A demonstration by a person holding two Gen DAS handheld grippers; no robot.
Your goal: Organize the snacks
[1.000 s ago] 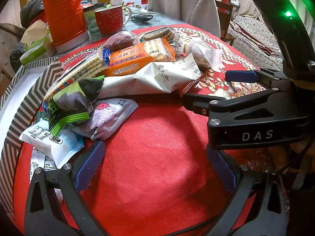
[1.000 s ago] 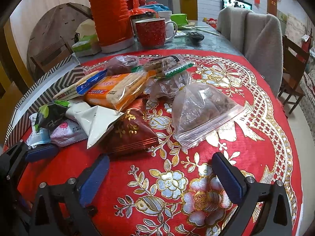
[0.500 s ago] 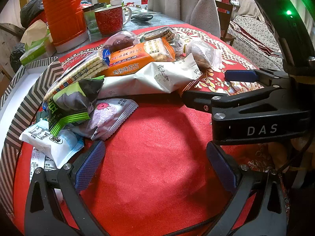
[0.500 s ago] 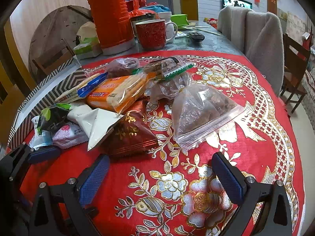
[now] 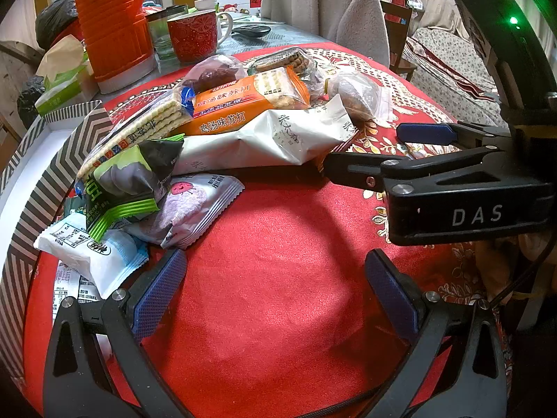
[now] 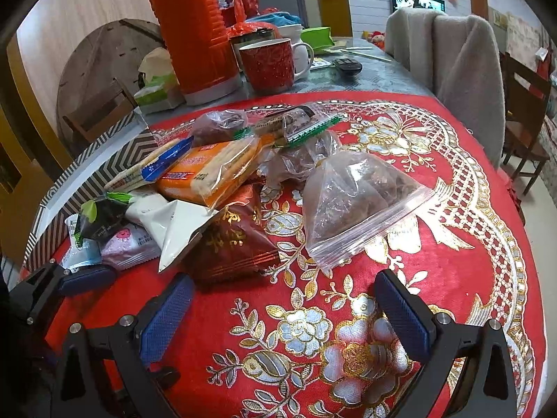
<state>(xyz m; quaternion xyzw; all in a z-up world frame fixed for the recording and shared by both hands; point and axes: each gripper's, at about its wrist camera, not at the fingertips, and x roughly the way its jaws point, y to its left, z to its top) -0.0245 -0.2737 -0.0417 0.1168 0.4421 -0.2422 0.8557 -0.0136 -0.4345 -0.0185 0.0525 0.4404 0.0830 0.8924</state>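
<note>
**A:** Start with the left wrist view. How far along is the sorting?

**B:** Hardly begun, I'd judge. The left gripper [image 5: 275, 289] is spread wide over bare red tablecloth [image 5: 278, 278], holding nothing. The snack pile [image 5: 216, 132] sits just ahead: orange cracker pack [image 5: 243, 104], white pouch [image 5: 264, 142], green-and-black packet [image 5: 128, 181], pink packet [image 5: 195, 205], all overlapping. The striped box [image 5: 45, 160] at the left edge looks bare inside, as far as it shows.

**A:** And the right wrist view?

**B:** The right gripper [image 6: 285, 310] also gapes wide, with nothing between its pads, low over the cloth. The dark red pouch [image 6: 233, 240] lies just beyond its left finger, and the clear zip bag [image 6: 355, 212] is ahead of its right one.

**A:** So what's left?

**B:** Nearly everything: I count 0 snacks visibly put away.
</note>
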